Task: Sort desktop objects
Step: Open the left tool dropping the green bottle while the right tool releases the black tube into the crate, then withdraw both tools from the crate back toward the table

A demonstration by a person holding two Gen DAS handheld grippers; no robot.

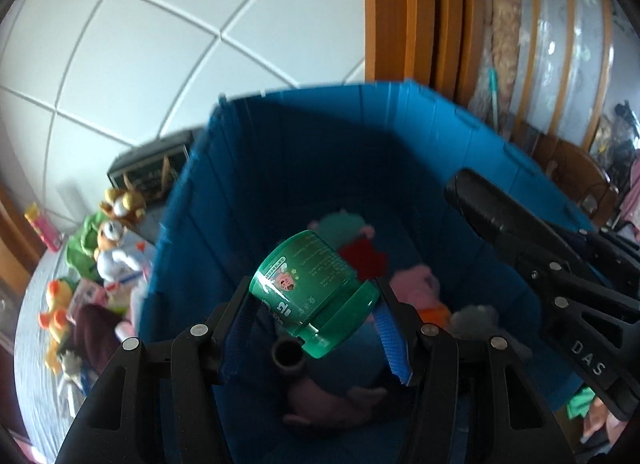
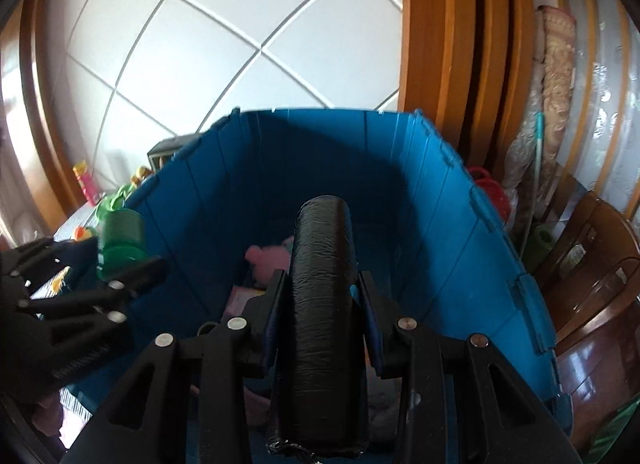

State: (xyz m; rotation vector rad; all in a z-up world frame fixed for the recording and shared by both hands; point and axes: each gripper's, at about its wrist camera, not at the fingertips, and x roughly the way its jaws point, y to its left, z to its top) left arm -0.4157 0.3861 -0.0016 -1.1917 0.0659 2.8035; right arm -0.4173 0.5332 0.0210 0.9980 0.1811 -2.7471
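My left gripper point(image 1: 316, 304) is shut on a green plastic jar point(image 1: 312, 296) and holds it over the open blue bin point(image 1: 280, 151). The jar and left gripper also show at the left of the right wrist view point(image 2: 120, 244). My right gripper point(image 2: 322, 292) is shut on a black roll point(image 2: 322, 304) and holds it over the same blue bin point(image 2: 460, 223). The roll's end shows in the left wrist view point(image 1: 480, 207). Plush toys lie in the bin, among them a pink one point(image 1: 416, 284) and a red one point(image 1: 362, 258).
Several plush toys point(image 1: 112, 240) and small items lie on the grey surface left of the bin. A dark box point(image 1: 152, 167) stands behind them. A wooden door frame point(image 2: 440, 43) and a wooden chair point(image 2: 592, 284) are to the right.
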